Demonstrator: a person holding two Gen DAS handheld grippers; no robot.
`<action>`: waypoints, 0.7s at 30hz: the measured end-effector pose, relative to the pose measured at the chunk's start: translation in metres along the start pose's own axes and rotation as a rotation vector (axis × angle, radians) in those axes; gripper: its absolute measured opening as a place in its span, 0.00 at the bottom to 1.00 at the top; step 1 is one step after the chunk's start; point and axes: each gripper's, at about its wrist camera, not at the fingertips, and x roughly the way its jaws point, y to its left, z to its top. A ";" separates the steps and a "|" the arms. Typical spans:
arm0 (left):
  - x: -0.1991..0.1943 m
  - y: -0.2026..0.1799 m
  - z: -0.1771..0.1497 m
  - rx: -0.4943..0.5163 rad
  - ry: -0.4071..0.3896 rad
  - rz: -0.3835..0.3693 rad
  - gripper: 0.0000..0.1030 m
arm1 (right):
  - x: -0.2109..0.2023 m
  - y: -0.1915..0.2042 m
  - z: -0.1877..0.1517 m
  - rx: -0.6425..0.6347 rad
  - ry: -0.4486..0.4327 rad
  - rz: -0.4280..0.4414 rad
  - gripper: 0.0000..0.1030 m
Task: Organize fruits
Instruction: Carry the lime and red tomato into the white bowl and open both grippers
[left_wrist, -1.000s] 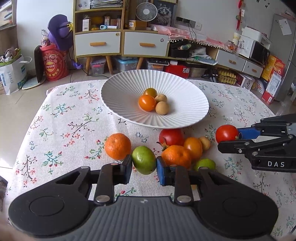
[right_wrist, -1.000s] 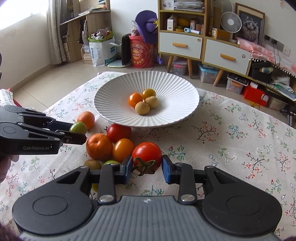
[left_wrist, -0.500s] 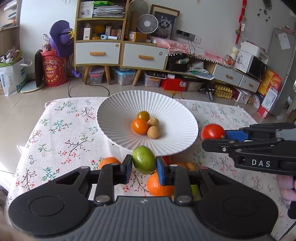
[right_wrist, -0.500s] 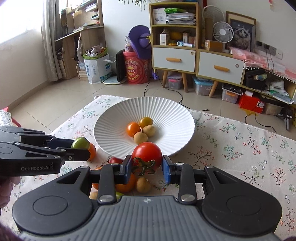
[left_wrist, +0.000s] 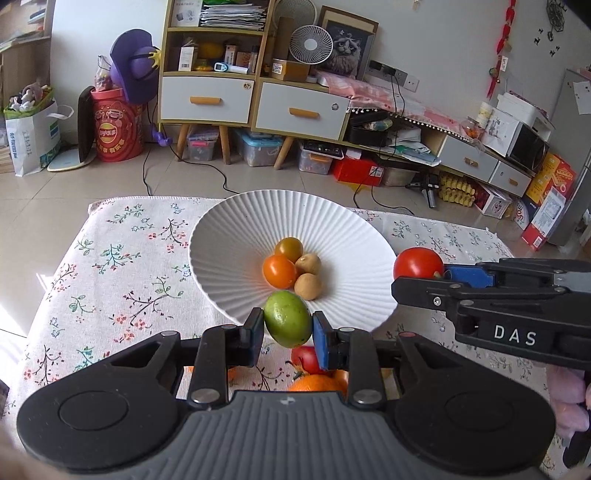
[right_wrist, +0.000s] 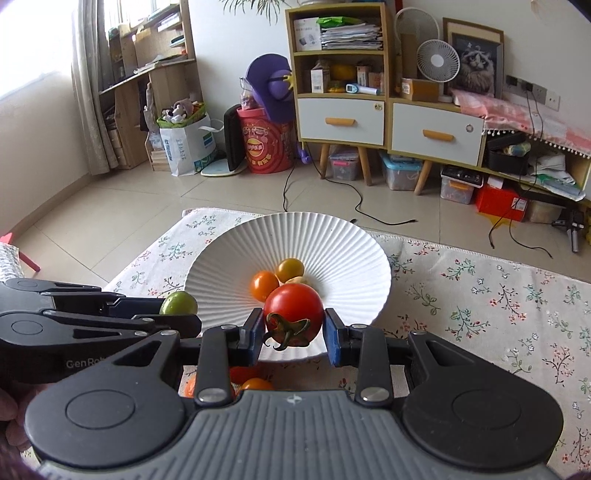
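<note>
Fruit filled both claws. The left claw (left_wrist: 288, 329) was clamped on a green lime (left_wrist: 287, 318), its blue pads pressed to either side, and the right claw (right_wrist: 293, 333) pinched a red tomato (right_wrist: 293, 314) with its stem pointing back at the holder. Just ahead of both claws sat the white ribbed bowl (left_wrist: 332, 221) on the floral tabletop (left_wrist: 122, 266), holding two orange cherry tomatoes (left_wrist: 279, 271) and two small tan fruits (left_wrist: 308, 286). Below the left claw, a tangerine (left_wrist: 314, 384) and another tomato (left_wrist: 304, 360) lay on the cloth.
</note>
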 end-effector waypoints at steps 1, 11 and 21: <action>0.002 0.000 0.001 -0.005 0.000 0.001 0.22 | 0.002 -0.001 0.000 0.006 0.001 -0.001 0.30; 0.023 0.002 0.007 -0.037 -0.022 0.009 0.22 | 0.020 -0.012 0.001 0.031 0.010 -0.016 0.30; 0.043 -0.003 0.005 0.012 0.017 0.015 0.22 | 0.038 -0.016 0.000 0.015 0.028 -0.007 0.30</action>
